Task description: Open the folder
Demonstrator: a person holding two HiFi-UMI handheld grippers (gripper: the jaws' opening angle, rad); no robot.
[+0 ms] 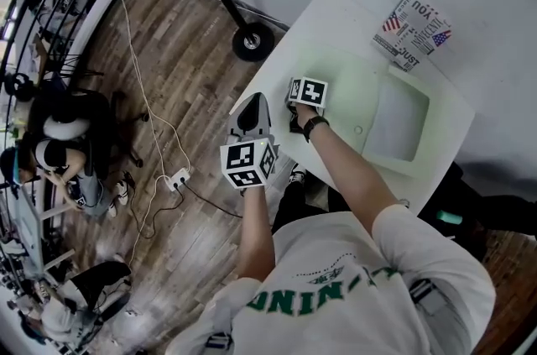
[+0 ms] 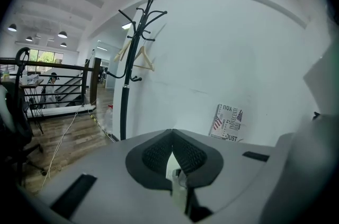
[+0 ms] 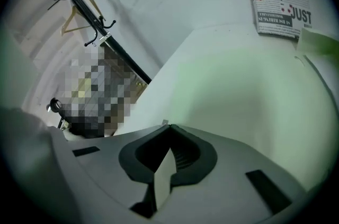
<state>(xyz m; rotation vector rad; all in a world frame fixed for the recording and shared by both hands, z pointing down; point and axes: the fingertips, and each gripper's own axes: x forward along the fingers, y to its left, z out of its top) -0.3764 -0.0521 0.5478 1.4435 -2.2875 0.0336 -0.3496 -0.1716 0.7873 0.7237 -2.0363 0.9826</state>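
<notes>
A pale green folder (image 1: 352,85) lies flat and closed on the white table (image 1: 336,13). My right gripper (image 1: 295,120) points steeply down at the folder's left edge. In the right gripper view its jaws (image 3: 169,127) meet at the tips, with a thin pale sliver of that edge between them. The green cover (image 3: 238,90) spreads out beyond the tips. My left gripper (image 1: 252,100) hangs just off the table's left edge, apart from the folder. Seen in the left gripper view, this gripper (image 2: 172,133) is shut with nothing in it.
A box with newspaper print (image 1: 411,30) stands at the table's far corner by the wall. A black coat stand (image 2: 132,59) rises left of the table, its wheeled foot (image 1: 252,41) on the wooden floor. Cables and a power strip (image 1: 176,177) lie there; a person (image 1: 59,152) sits far left.
</notes>
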